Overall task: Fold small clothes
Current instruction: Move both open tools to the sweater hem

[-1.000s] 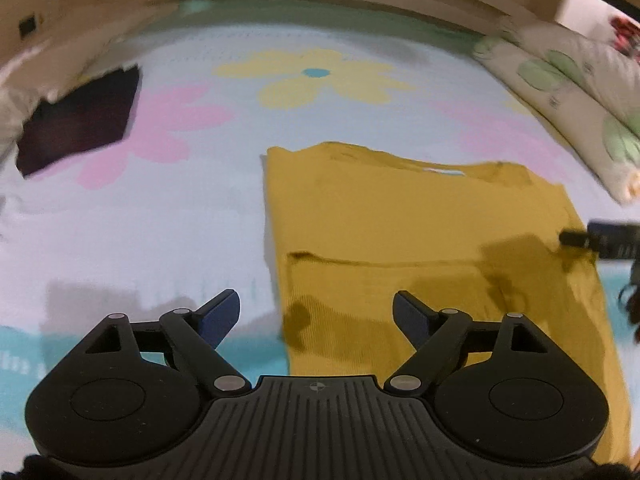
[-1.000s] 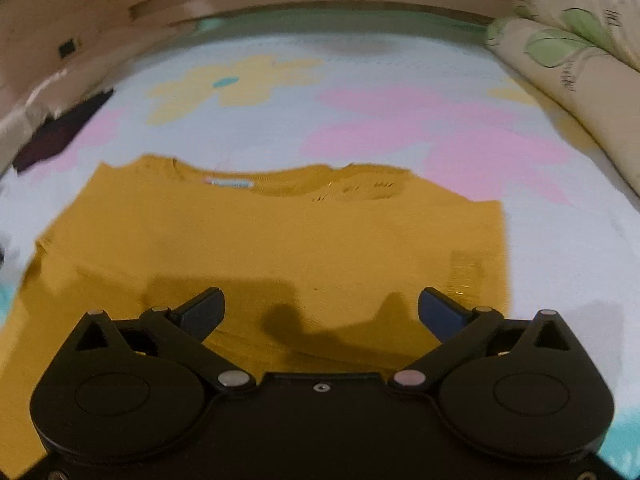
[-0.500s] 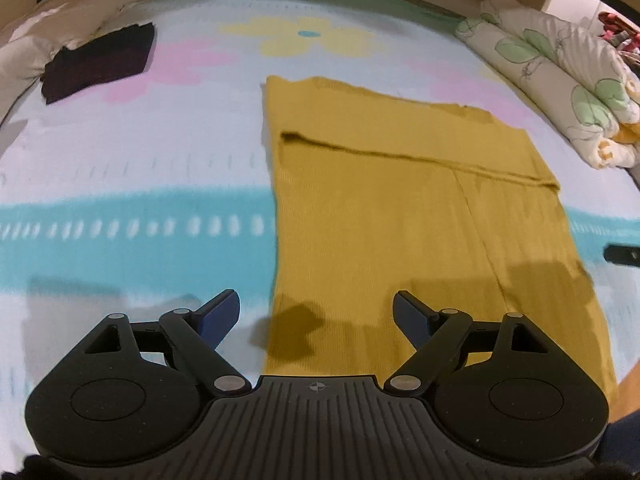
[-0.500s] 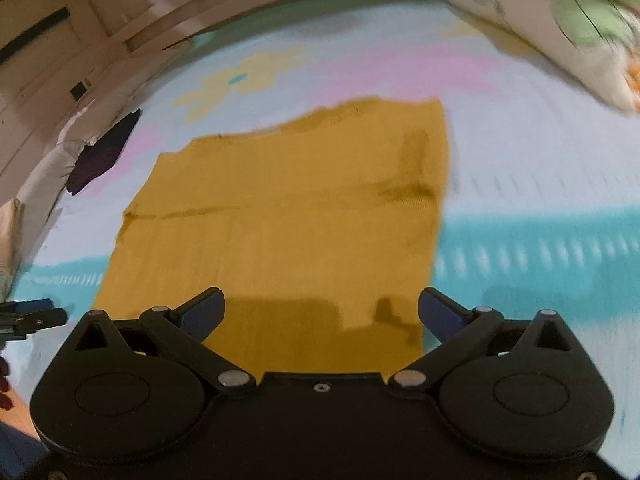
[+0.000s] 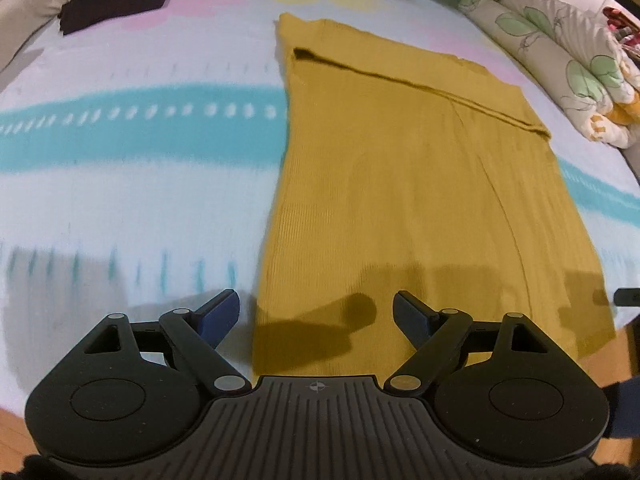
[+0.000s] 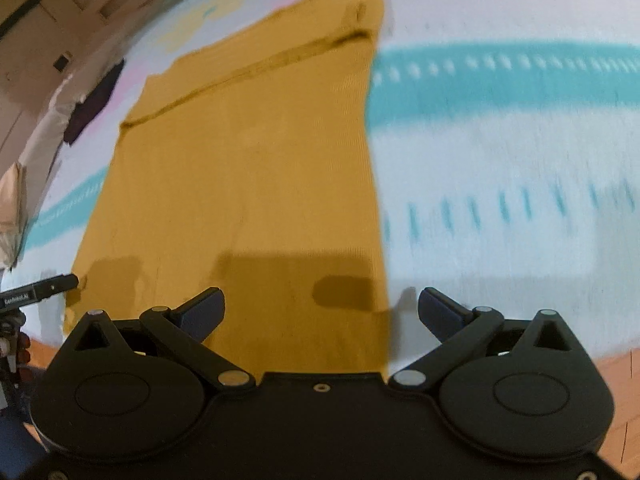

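Observation:
A mustard-yellow knit garment (image 5: 420, 184) lies flat on the bed, a folded band across its far end. It also shows in the right wrist view (image 6: 248, 168). My left gripper (image 5: 316, 314) is open and empty, hovering over the garment's near left corner. My right gripper (image 6: 320, 310) is open and empty over the garment's near right corner. The tip of the right gripper shows at the far right of the left wrist view (image 5: 628, 297). The left gripper's tip shows at the left of the right wrist view (image 6: 38, 290).
The bed sheet (image 5: 132, 184) is pale with teal stripes and pink and yellow flowers. A dark folded cloth (image 5: 116, 0) lies at the far left. A rolled floral quilt (image 5: 560, 60) lies at the far right. Wood floor (image 6: 624, 392) shows beyond the near bed edge.
Both grippers have pulled back toward the near edge of the bed, from over the garment's collar end to its hem corners. The jaws stayed open.

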